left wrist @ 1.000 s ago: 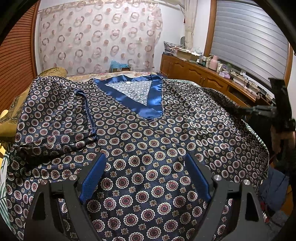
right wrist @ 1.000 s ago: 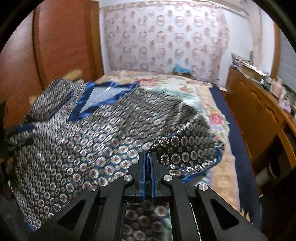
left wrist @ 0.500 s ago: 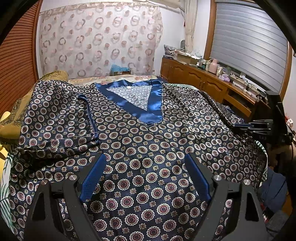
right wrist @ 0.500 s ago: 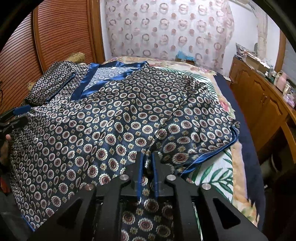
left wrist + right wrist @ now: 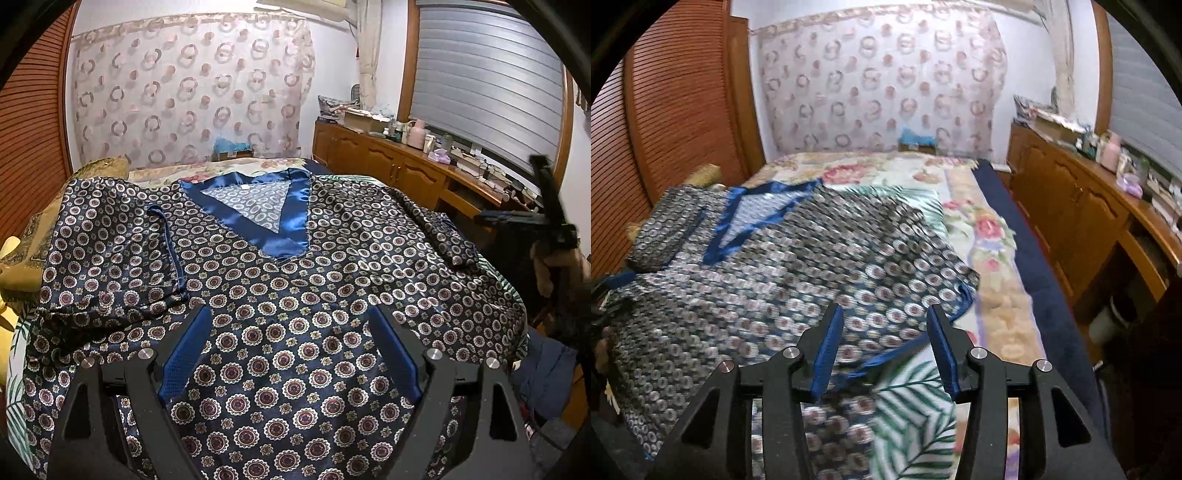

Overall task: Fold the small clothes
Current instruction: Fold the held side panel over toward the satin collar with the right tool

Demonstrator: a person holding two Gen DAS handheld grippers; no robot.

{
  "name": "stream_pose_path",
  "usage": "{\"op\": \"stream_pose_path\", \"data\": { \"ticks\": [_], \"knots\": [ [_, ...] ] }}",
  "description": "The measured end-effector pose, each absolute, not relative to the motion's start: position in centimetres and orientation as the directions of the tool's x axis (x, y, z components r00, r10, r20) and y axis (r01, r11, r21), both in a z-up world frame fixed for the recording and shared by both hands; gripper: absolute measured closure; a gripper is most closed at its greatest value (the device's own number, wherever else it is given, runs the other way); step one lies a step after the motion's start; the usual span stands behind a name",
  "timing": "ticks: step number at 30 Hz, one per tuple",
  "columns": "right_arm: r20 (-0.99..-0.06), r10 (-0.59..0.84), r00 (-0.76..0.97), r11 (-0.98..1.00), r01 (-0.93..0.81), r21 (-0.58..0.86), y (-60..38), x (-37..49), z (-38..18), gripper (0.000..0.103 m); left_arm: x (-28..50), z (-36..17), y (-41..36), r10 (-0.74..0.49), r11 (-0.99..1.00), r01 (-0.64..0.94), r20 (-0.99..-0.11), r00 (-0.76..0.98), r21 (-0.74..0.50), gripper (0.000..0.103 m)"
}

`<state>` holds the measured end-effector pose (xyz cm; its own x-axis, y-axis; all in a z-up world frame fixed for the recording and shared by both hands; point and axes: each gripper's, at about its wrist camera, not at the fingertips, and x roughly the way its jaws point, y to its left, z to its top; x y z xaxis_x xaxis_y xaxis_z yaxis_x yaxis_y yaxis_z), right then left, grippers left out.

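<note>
A navy satin top (image 5: 295, 280) with a circle-medallion print and a shiny blue V-neck lies spread flat on the bed, both sleeves folded in over its sides. It also shows in the right wrist view (image 5: 798, 273), blurred. My left gripper (image 5: 291, 325) is open and empty above the top's lower middle. My right gripper (image 5: 884, 314) is open and empty above the top's right hem corner; it also shows in the left wrist view (image 5: 550, 218) beyond the bed's right edge.
The bed has a floral and leaf-print cover (image 5: 982, 236). A wooden sideboard (image 5: 399, 173) with clutter runs along the right wall. A slatted wooden wardrobe (image 5: 665, 122) stands on the left. Dark clothes (image 5: 543, 373) lie on the floor at right.
My right gripper has opened and let go of the top's right side, which now lies flat on the bed. The right gripper has risen. My left gripper stays open and still.
</note>
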<state>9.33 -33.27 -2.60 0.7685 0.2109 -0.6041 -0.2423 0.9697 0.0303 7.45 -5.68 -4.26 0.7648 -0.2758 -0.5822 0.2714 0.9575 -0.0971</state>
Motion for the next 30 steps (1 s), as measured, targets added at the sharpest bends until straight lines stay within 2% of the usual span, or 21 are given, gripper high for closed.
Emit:
{"op": "stream_pose_path", "data": {
  "ticks": [6, 13, 14, 18, 20, 23, 30],
  "knots": [
    [-0.681, 0.187, 0.708, 0.977, -0.203, 0.058, -33.6, 13.4, -5.4, 0.054, 8.2, -2.9, -6.2, -0.284, 0.953, 0.291, -0.568, 0.773, -0.081, 0.016],
    [-0.690, 0.133, 0.711, 0.982, -0.191, -0.008, -32.5, 15.7, -5.9, 0.055, 8.3, -2.6, -6.6, -0.296, 0.950, 0.298, -0.559, 0.775, -0.089, 0.016],
    [-0.685, 0.128, 0.718, 0.979, -0.201, -0.028, -32.1, 15.5, -6.0, 0.062, 8.3, -2.7, -6.6, -0.296, 0.950, 0.299, -0.562, 0.773, -0.089, 0.016],
    [-0.680, 0.155, 0.716, 0.967, -0.249, -0.042, -31.1, 15.2, -6.3, 0.079, 8.5, -3.2, -6.6, -0.294, 0.951, 0.297, -0.574, 0.765, -0.091, 0.016],
    [-0.683, 0.180, 0.708, 0.959, -0.279, -0.037, -30.9, 15.2, -6.3, 0.094, 8.5, -3.2, -6.4, -0.291, 0.952, 0.292, -0.574, 0.765, -0.094, 0.016],
    [-0.683, 0.197, 0.703, 0.952, -0.303, -0.038, -30.5, 15.1, -6.0, 0.100, 8.4, -3.2, -6.1, -0.286, 0.954, 0.284, -0.571, 0.769, -0.095, 0.016],
    [-0.622, 0.256, 0.740, 0.938, -0.347, -0.027, -27.4, 16.7, -2.6, 0.100, 8.6, -3.0, -5.1, -0.271, 0.960, 0.263, -0.569, 0.777, -0.099, 0.016]
  ]
}}
